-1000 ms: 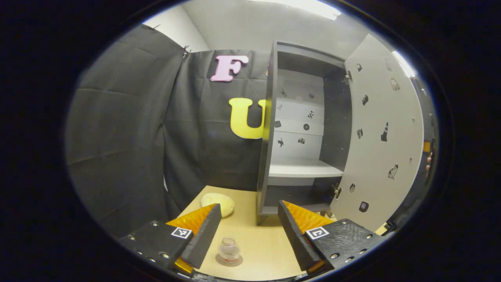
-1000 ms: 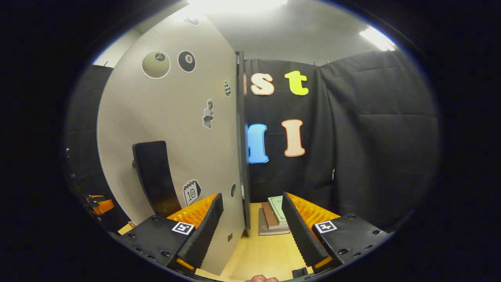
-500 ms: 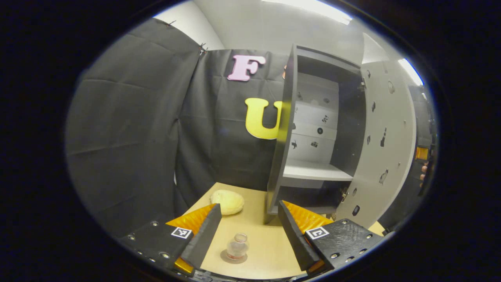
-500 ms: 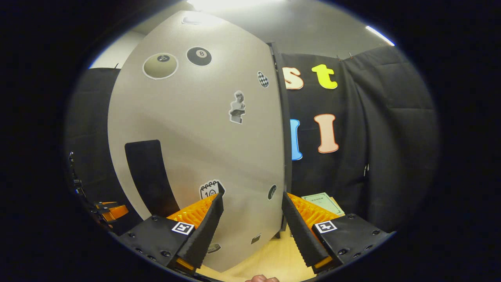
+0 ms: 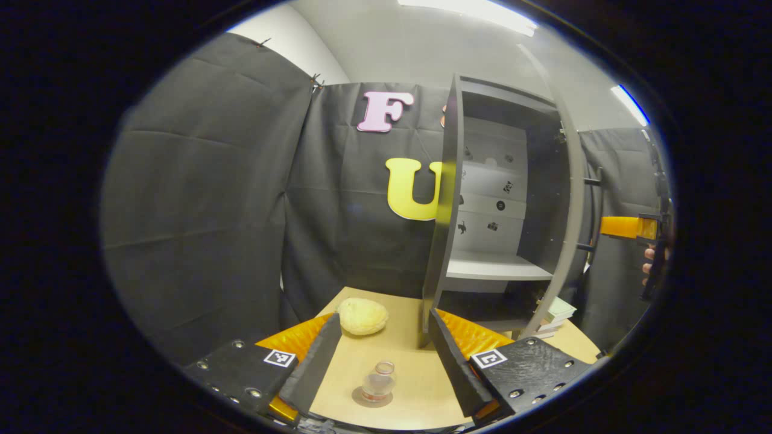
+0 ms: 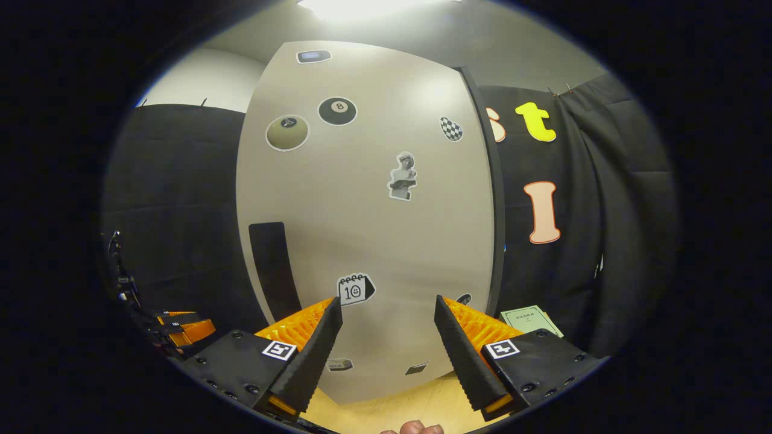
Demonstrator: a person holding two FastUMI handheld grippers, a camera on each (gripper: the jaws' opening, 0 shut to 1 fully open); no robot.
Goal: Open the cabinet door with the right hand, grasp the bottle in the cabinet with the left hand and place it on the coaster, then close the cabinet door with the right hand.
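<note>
Left gripper [image 5: 381,339] hangs over the wooden table [image 5: 416,386], jaws spread wide and holding nothing. At its six o'clock, between the fingers, the small glass bottle [image 5: 379,382] stands upright on the round coaster [image 5: 359,398]. The cabinet [image 5: 482,199] sits at one o'clock, its door [image 5: 567,199] seen edge-on. Right gripper [image 6: 386,328], jaws wide and carrying nothing, faces the door's stickered front [image 6: 374,223] at twelve o'clock.
</note>
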